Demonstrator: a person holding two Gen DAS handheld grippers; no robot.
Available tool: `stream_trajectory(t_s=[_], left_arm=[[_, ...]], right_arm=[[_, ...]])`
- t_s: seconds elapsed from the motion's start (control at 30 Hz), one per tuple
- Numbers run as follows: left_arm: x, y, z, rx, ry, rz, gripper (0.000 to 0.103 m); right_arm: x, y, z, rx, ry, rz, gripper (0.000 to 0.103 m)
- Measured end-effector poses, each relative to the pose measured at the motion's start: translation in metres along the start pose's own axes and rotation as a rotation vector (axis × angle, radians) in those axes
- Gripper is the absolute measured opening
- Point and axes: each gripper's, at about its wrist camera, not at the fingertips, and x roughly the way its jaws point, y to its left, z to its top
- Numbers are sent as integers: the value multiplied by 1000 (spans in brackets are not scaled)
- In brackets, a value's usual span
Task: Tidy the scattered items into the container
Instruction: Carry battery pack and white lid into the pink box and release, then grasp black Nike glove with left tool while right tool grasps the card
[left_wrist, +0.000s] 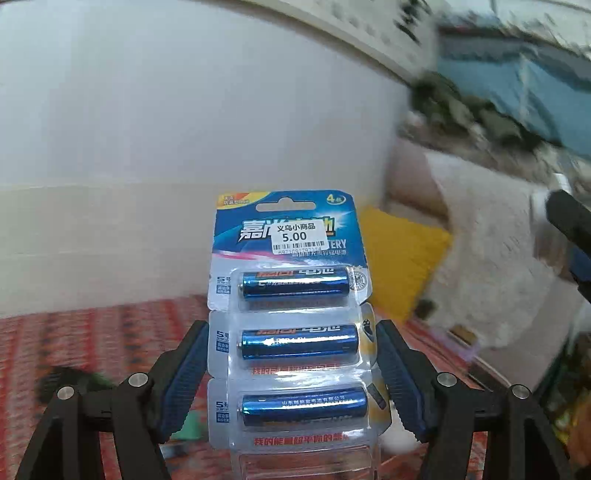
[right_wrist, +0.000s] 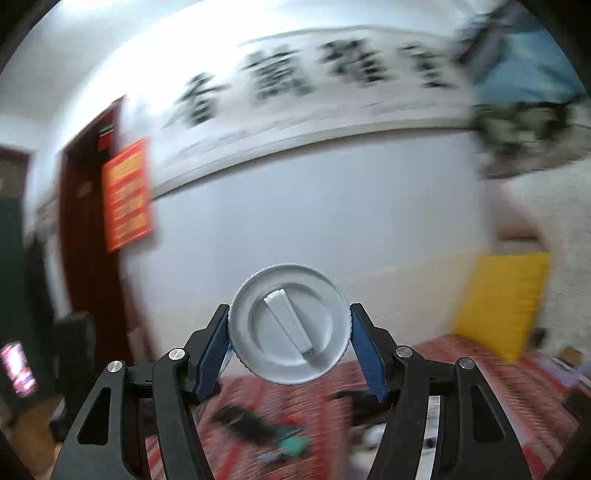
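**Both claws loaded, everything up in the air**

Starting with our left gripper (left_wrist: 290, 373); it's clamped on a battery blister pack (left_wrist: 290, 314), the blue ribbed pads (left_wrist: 186, 376) pressing the clear plastic edges at roughly 9 and 3 o'clock of the pack; the card stands upright between the fingers, three blue batteries lying crosswise one above another, a white price sticker (left_wrist: 299, 236) up near 12 o'clock reading 5.00; the lowest pocket of the pack we can't make out, too much glare.

Our right gripper (right_wrist: 289, 343) is closed around a round grey lid (right_wrist: 289, 324) with a ridged rim and a flat fold-down handle across its middle; the pads grip its rim at 9 and 3 o'clock, the lid's face turned toward the camera.

Moving outward; both views are pretty smeared. Below the claws sits a red patterned cloth (right_wrist: 498, 376), with some dark blurry bits and a green blob (right_wrist: 293, 445) on it around 6 o'clock in the right view; can't tell what they are. A yellow cushion (left_wrist: 402, 258) sits at 3 o'clock in both views; behind everything a pale wall (left_wrist: 184, 110), a calligraphy banner (right_wrist: 314, 74) at 12 o'clock and a red poster (right_wrist: 127, 194) at 9 o'clock in the right view. We can't pick out the container in either view.
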Motion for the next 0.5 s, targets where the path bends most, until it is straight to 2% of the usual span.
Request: stream_trajectory(t_s=[0.13,0.23,0.27,0.3,0.37,0.5], left_arm=[[82,-32,-11,30,131,-52,78],[126,-39,-27,16,236,-89,80],[129,-37,-30,6,238,-78,81],[130,-33,-33,-3,236,-66,85],[124,-24,-33,-21,215,-37,87],[79,9,-28,-82,160,18,88]], right_arm=[[25,-83,-3,110,50,-206,66],[76,-133,-25,149,200,-243,67],[87,-144,-33,167,219,-257,71],[91,-148,-36,177,221,-262,87],[86,-143,-34,182,207,-237,99],[75,-133,-29,191,179,-188,100]])
